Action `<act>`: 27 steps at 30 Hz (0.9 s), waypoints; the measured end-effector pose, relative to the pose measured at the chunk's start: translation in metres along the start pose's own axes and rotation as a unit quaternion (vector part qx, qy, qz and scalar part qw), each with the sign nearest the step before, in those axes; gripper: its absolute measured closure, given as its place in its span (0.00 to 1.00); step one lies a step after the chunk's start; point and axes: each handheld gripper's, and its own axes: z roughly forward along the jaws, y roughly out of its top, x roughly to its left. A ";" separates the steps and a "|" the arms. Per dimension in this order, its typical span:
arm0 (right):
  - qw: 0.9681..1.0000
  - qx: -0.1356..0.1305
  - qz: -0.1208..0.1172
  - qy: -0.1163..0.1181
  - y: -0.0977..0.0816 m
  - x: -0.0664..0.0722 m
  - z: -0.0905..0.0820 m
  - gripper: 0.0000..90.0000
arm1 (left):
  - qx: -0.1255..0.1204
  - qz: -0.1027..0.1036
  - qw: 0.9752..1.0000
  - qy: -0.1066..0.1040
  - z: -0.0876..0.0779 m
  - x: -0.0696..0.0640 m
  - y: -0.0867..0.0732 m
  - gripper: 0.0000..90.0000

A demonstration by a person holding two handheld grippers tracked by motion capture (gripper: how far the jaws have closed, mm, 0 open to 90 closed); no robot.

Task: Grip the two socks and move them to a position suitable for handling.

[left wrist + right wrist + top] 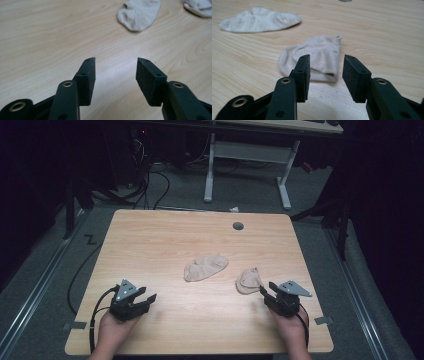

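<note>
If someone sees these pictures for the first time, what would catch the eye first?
Two crumpled beige fabric socks lie on the light wooden table: the larger beige sock near the middle, the smaller beige sock to its right. The right gripper points at the smaller one with open jaws, just short of it; the left gripper is open over bare wood.

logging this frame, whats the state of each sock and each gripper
near sock: crumpled, flat on the table, just ahead of the right gripper, untouched
far sock: crumpled, lying at mid-table, apart from the other
left gripper: open, empty
right gripper: open, empty, aimed at near sock
</note>
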 end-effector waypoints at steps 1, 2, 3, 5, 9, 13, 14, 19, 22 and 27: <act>1.000 0.002 -0.007 0.000 -0.001 0.001 0.002 0.68 | -0.007 -0.001 1.000 0.000 0.001 0.002 0.001 0.54; 1.000 0.007 -0.017 -0.001 -0.002 0.002 0.003 0.71 | -0.008 -0.003 1.000 -0.001 0.002 0.003 0.002 0.53; 1.000 0.011 -0.019 -0.002 -0.002 0.003 0.003 0.73 | -0.009 -0.006 1.000 -0.004 0.004 0.004 0.002 0.53; 1.000 0.014 -0.015 0.001 -0.003 0.003 0.003 0.75 | -0.008 0.000 1.000 0.000 0.008 0.005 0.002 0.53; 1.000 0.020 -0.014 -0.004 -0.005 0.000 0.004 0.80 | 0.009 0.008 1.000 0.005 0.015 0.005 0.001 0.52; 1.000 0.019 -0.016 0.002 -0.005 0.000 0.004 0.80 | 0.008 0.003 1.000 0.006 0.013 0.003 0.002 0.52; 1.000 0.018 -0.016 0.005 -0.004 0.001 0.003 0.80 | 0.004 0.001 1.000 0.006 0.012 0.003 0.002 0.52; 0.999 0.009 -0.024 0.022 0.004 0.013 0.003 0.80 | -0.007 -0.012 1.000 0.002 0.007 0.006 0.002 0.54; 0.999 0.012 -0.032 0.039 0.014 0.024 0.009 0.84 | -0.007 -0.018 1.000 -0.002 0.008 0.010 0.001 0.54; 0.996 0.032 -0.067 0.053 0.030 0.047 0.029 0.88 | 0.000 -0.018 1.000 -0.006 0.010 0.014 -0.001 0.53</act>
